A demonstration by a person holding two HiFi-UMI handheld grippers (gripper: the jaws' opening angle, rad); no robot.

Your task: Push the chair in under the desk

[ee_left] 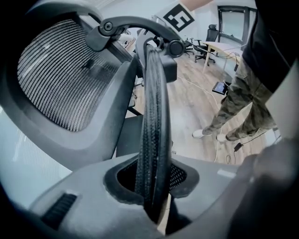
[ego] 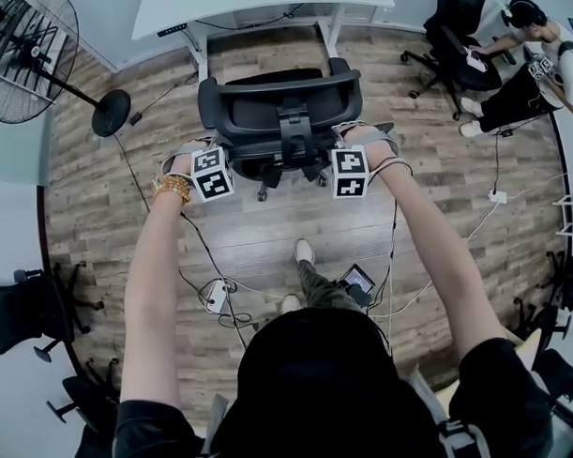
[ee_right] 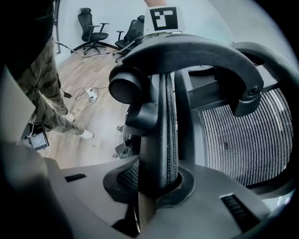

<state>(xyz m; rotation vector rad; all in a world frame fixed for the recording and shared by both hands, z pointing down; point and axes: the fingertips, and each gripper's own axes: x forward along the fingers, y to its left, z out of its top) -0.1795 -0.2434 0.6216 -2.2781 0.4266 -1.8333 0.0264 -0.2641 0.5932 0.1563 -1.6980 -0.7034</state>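
Black chair (ego: 280, 106) pinched at both backrest edges by left gripper (ego: 207, 146), right gripper (ego: 363, 133) — desk (ego: 260, 8) straight beyond, far side.

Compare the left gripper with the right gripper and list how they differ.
The left gripper grips the left edge of the chair back; the right gripper grips its right edge. A gold bracelet sits on the arm behind the left gripper; none shows behind the right gripper. Shared: both have jaws shut on the mesh back's rim, and each bears a marker cube.
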